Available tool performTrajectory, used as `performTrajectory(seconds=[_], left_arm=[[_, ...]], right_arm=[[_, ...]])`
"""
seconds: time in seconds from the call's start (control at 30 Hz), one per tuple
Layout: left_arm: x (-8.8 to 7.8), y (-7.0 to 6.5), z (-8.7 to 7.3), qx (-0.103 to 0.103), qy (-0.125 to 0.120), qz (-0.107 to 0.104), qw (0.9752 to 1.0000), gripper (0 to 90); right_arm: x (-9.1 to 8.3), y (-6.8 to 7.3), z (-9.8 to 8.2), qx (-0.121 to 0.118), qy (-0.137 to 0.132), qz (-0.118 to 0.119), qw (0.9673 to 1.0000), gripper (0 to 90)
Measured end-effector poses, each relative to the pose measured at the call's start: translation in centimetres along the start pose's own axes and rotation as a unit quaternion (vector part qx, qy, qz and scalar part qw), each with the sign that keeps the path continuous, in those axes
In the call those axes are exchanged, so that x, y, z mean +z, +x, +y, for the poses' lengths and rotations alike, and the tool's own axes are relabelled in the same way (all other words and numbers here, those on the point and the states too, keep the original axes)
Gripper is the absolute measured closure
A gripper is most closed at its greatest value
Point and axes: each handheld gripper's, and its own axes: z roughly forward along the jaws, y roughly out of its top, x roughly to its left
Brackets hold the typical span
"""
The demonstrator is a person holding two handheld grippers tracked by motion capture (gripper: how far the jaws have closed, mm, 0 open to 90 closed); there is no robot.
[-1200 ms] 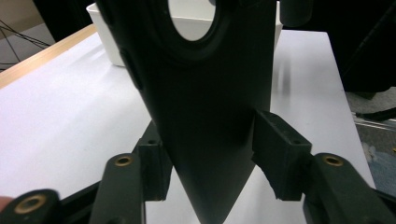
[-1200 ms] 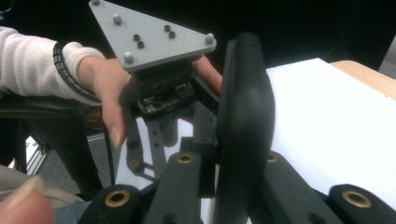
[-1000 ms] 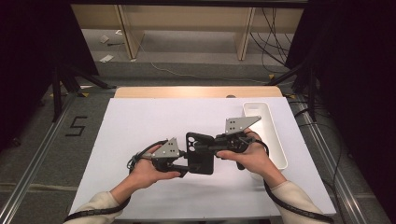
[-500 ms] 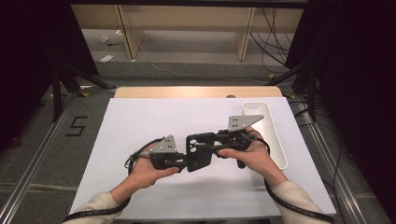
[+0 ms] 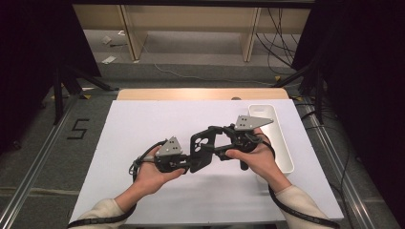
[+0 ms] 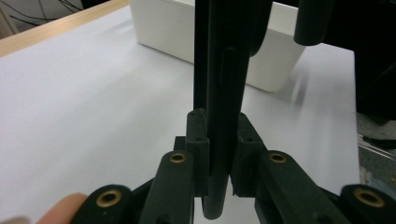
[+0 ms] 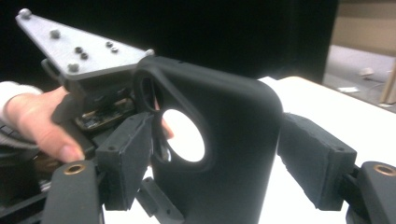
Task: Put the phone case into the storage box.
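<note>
A black phone case [image 5: 203, 150] with a round camera cutout is held up over the white table between both hands. My left gripper [image 5: 188, 166] is shut on its lower edge; its jaws have just been closing, and its pads [image 6: 196, 135] press the case's thin edge [image 6: 224, 70] from both sides. My right gripper [image 5: 220, 143] straddles the upper end of the case [image 7: 233, 121]. Its jaws have just been opening, and its right pad [image 7: 317, 158] stands clear of the case wall.
A long white tray [image 5: 282, 138] lies on the table's right side, just behind the right hand. The white table sheet [image 5: 143, 119] has a wooden strip along its far edge. Cables trail from both grippers toward the person.
The right gripper's jaws have spread apart off the case. The left gripper has closed on the case's lower edge. The case has shifted slightly up and away.
</note>
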Motion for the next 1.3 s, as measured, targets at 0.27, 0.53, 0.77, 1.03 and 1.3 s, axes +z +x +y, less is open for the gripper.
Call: performTrajectory(seconds=[0.27, 0.53, 0.77, 1.03, 1.3], left_arm=[[0.3, 0.2, 0.2, -0.017, -0.004, 0.033, 0.9993, 79.8], [0.7, 0.2, 0.4, -0.026, 0.002, 0.057, 0.998, 79.7], [1.0, 0.3, 0.5, -0.033, 0.003, 0.071, 0.997, 79.7], [1.5, 0.2, 0.6, -0.031, 0.008, 0.072, 0.9969, 79.7], [1.9, -0.1, 0.7, -0.028, 0.01, 0.067, 0.9973, 79.7]], right_arm=[[-0.2, 0.1, 0.0, 0.001, -0.015, -0.053, 0.9985, 15.0], [0.5, 1.0, 0.0, -0.012, -0.021, -0.096, 0.9951, 5.3], [1.1, 1.8, 0.2, -0.019, -0.024, -0.128, 0.9913, 0.6], [1.9, 2.4, 0.1, -0.019, -0.031, -0.145, 0.9888, 0.5], [2.5, 2.3, -0.1, -0.016, -0.031, -0.165, 0.9857, 0.6]])
